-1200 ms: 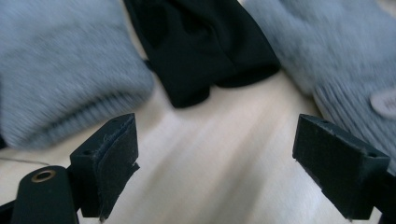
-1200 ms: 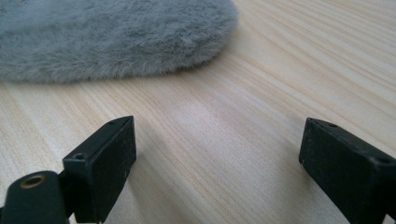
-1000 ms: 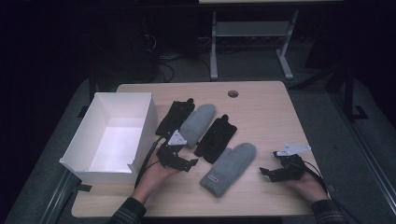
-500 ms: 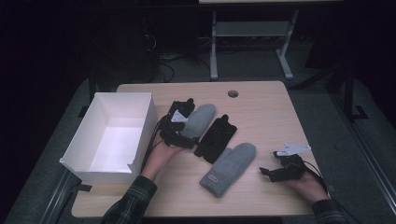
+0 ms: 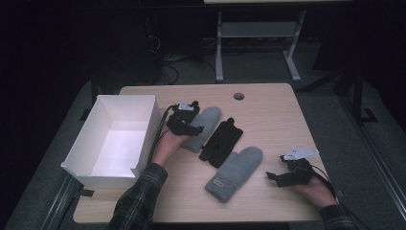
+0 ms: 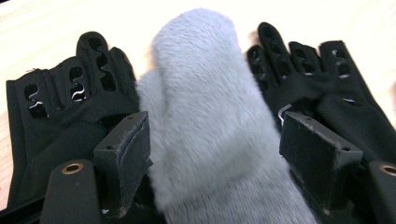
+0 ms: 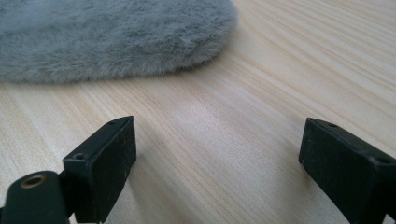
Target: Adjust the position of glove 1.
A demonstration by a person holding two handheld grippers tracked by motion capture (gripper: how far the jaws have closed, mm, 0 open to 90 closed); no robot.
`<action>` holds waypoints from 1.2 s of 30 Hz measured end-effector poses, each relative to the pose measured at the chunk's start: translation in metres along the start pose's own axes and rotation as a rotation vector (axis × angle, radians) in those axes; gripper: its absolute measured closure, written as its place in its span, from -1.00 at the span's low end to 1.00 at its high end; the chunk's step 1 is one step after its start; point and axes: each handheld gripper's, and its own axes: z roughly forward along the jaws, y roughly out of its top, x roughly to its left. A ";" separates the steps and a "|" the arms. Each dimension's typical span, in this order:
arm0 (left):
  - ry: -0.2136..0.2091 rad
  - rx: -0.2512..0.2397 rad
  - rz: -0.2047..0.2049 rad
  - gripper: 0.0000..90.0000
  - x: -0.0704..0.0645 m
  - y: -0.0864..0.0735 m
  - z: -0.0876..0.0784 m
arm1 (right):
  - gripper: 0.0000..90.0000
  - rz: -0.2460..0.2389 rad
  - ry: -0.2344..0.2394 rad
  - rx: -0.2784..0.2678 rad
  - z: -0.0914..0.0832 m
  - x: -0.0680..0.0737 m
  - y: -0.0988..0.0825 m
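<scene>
Grey mitten [image 6: 210,116] at the table's far-left cluster lies lengthwise between the left gripper [image 5: 184,122]'s wide-open jaws, its tip pointing away, black gloves [image 6: 60,107] flanking it. Left forearm reaches forward beside the white box [image 5: 115,139]; the right gripper [image 5: 287,176] rests open and empty near the second mitten [image 5: 234,172].

We see the pale wooden desk [image 5: 273,115], and near its far edge sits a small round cable hole [image 5: 238,96]. Beyond that far edge we pick out a light grey metal stand [image 5: 258,29], its two legs resting on the grey floor [image 5: 330,103]. Off the desk's far left corner we spot a tangle of dark cables [image 5: 167,60] lying on the floor. Past the right edge a dark upright post [image 5: 356,86] rises, its foot just beside the desk.
</scene>
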 end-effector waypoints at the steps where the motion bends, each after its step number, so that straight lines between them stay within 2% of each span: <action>1: 0.000 0.004 -0.003 -0.44 0.001 0.001 0.002 | -0.76 -0.001 0.000 0.003 0.000 0.000 0.000; 2: -0.011 0.006 -0.017 -0.43 0.003 0.003 0.007 | -0.76 -0.001 0.000 0.002 0.000 0.000 0.000; 7: 0.000 0.020 0.004 -0.34 0.003 0.006 0.016 | -0.76 0.000 0.000 0.000 0.000 0.000 0.000; 9: -0.005 0.016 -0.007 -0.29 0.003 0.004 0.021 | -0.76 -0.001 0.001 0.002 0.000 0.000 0.000; 11: -0.009 0.031 -0.014 -0.22 0.004 0.002 0.026 | -0.76 0.000 0.000 0.000 0.000 0.000 0.000; 12: -0.022 0.053 -0.004 -0.12 0.004 0.000 0.030 | -0.76 0.000 0.000 0.000 0.000 0.000 0.000; 14: -0.023 0.056 -0.004 -0.10 0.003 -0.002 0.032 | -0.76 -0.001 0.001 0.002 0.000 0.000 0.000; 16: -0.034 0.057 -0.003 0.04 0.004 -0.003 0.034 | -0.76 0.000 0.000 0.000 0.000 0.000 0.000; 17: -0.042 0.061 -0.002 0.19 0.004 -0.004 0.035 | -0.76 0.000 0.000 0.000 0.000 0.000 0.000; 20: -0.051 0.064 0.012 0.45 0.004 -0.006 0.036 | -0.76 0.000 0.000 0.000 0.000 0.000 0.000; 21: -0.057 0.054 0.007 0.45 0.004 -0.007 0.036 | -0.76 0.000 0.000 0.000 0.000 0.000 0.000; 22: -0.065 0.047 0.004 0.65 0.006 -0.009 0.035 | -0.76 0.000 0.000 0.000 0.000 0.000 0.000; 25: -0.070 0.042 -0.014 0.83 0.007 -0.009 0.034 | -0.76 0.000 0.000 0.000 0.000 0.000 0.000; 27: -0.083 0.053 -0.021 0.85 0.009 -0.008 0.031 | -0.76 -0.001 0.000 0.000 0.000 0.000 0.000; 28: -0.095 0.049 -0.040 0.88 0.009 -0.008 0.030 | -0.76 0.000 0.000 0.000 0.000 0.000 0.000; 30: -0.105 0.056 -0.052 0.88 0.011 -0.006 0.025 | -0.76 0.000 0.000 0.001 0.000 0.000 0.000; 36: -0.113 0.051 -0.054 0.89 0.011 -0.002 0.012 | -0.76 0.000 0.000 0.000 0.000 0.000 0.000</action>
